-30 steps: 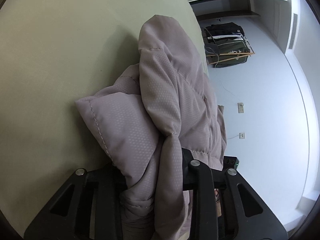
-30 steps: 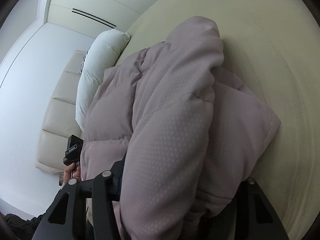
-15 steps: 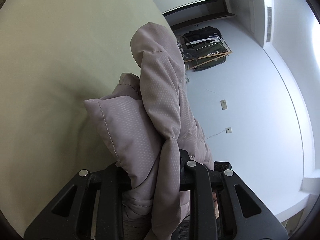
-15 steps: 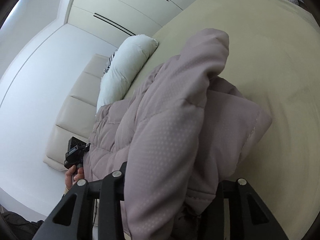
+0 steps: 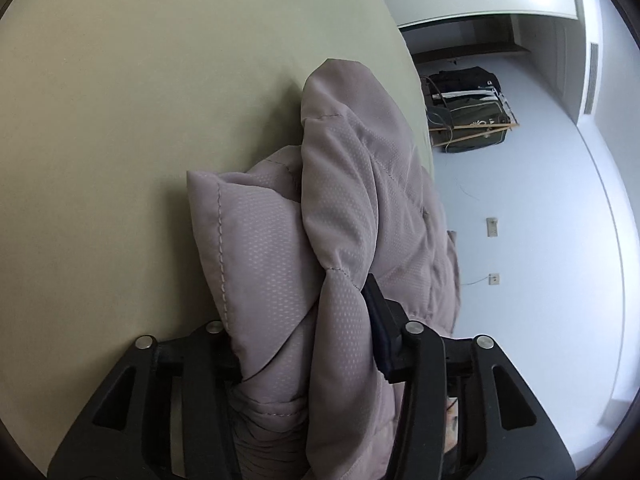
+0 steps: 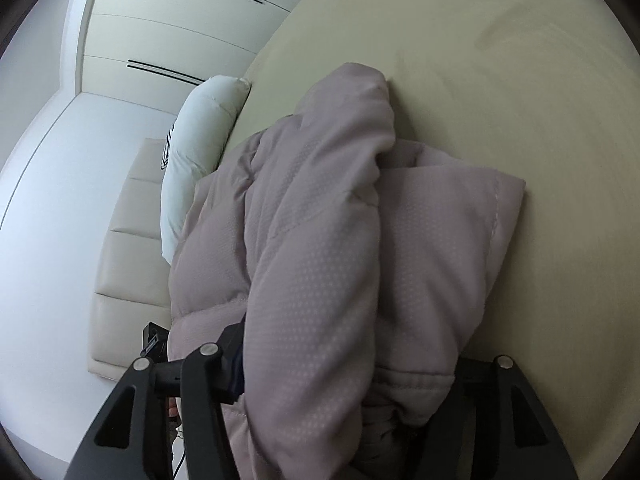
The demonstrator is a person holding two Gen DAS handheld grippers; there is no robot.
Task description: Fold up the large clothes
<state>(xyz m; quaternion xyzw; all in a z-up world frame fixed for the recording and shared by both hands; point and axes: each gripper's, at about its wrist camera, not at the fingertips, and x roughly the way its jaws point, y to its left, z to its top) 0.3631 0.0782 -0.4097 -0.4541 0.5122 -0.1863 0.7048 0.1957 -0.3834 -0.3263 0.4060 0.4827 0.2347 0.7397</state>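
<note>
A puffy mauve quilted jacket (image 5: 352,168) is bunched into a thick fold over the pale green bed (image 5: 140,120). My left gripper (image 5: 304,320) has the jacket's padded edge filling the gap between its fingers; its jaws are opening, and the right pad still touches the fabric. In the right wrist view the same jacket (image 6: 320,200) bulges between the fingers of my right gripper (image 6: 348,348), whose jaws are also opening with the cloth still wedged between them. The fabric hides the left gripper's left fingertip and the right gripper's right fingertip.
A white pillow (image 6: 200,140) lies at the head of the bed against a cream padded headboard (image 6: 120,260). Beyond the bed's far edge there is pale floor with a dark bag on a rack (image 5: 468,120). Bare mattress (image 6: 500,60) spreads beyond the jacket.
Both pairs of fingers stand wider apart than before. The jacket bundle sits lower and closer to the mattress, and both views have shifted across the bed.
</note>
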